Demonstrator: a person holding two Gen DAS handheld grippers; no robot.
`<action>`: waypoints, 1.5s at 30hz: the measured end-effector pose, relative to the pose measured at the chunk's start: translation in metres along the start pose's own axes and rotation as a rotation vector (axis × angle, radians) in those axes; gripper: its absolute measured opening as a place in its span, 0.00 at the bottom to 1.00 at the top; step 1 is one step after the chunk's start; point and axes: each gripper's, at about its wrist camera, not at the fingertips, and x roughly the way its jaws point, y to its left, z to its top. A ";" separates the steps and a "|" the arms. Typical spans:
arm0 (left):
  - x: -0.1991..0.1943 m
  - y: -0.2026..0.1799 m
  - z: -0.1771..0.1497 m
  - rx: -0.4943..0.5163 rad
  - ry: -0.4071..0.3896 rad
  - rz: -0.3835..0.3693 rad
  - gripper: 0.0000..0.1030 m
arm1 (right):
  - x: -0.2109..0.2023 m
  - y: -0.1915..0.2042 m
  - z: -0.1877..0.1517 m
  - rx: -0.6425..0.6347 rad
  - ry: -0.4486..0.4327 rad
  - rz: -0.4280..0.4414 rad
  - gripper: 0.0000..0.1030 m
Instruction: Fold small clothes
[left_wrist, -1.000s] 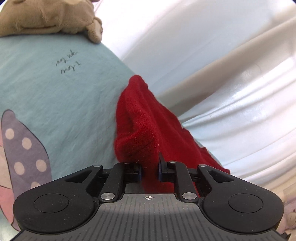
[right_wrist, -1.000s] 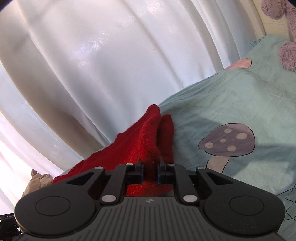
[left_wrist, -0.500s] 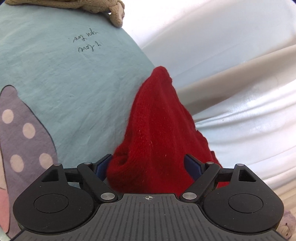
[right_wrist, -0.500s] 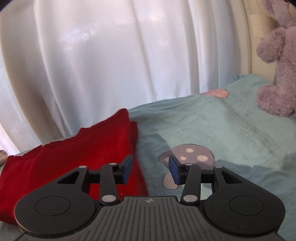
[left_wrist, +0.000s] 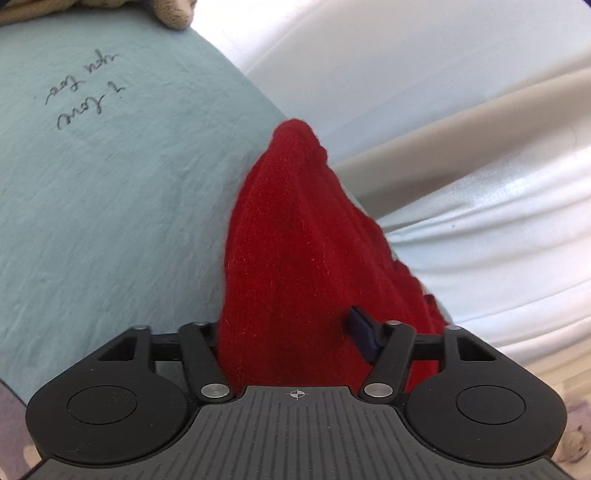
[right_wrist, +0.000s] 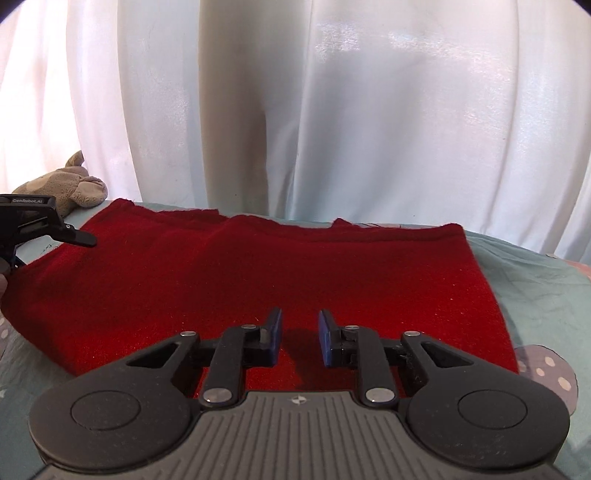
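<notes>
Because the left gripper (left_wrist: 288, 332) has its jaws spread wide with a thick fold of the red knitted garment (right_wrist: 258, 280) bulging between them, the chief risk is snagging: if that tool pulls away before the wool falls clear, a finger could drag the edge and undo the flat lay. In the left wrist view the cloth rises straight ahead of the fingers as a ridge, hiding the left-hand pad, so I cannot tell whether it touches the fabric.

The right gripper (right_wrist: 300, 338) hovers with its blue pads apart and nothing between them, the garment spread directly in front and beneath its tips. A pinch from here would probably catch only the top layer if the cloth is doubled, and the fold would come out skewed. The far edge of the garment looks uneven, with small steps in its outline, so a fold made without aligning the corners would likely end crooked. The pale teal bedsheet with mushroom prints (right_wrist: 546, 295) is soft and wrinkled, and it may ride up with the garment if a jaw bites too deep.

Counted: one red garment, two grippers, one bedsheet, one beige plush toy (right_wrist: 70, 186) off to the far left of the right tool, near the left gripper's arm, and white curtains (right_wrist: 369, 110) hanging beyond everything.
</notes>
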 end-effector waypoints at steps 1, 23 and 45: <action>0.001 -0.004 0.000 0.031 0.004 0.018 0.51 | 0.004 0.003 0.001 -0.004 0.002 0.000 0.09; -0.033 -0.065 0.011 0.104 -0.002 -0.046 0.32 | 0.034 0.052 -0.008 -0.265 0.002 -0.027 0.04; 0.054 -0.242 -0.094 0.429 0.145 -0.020 0.28 | -0.038 -0.068 -0.023 0.188 -0.048 0.014 0.04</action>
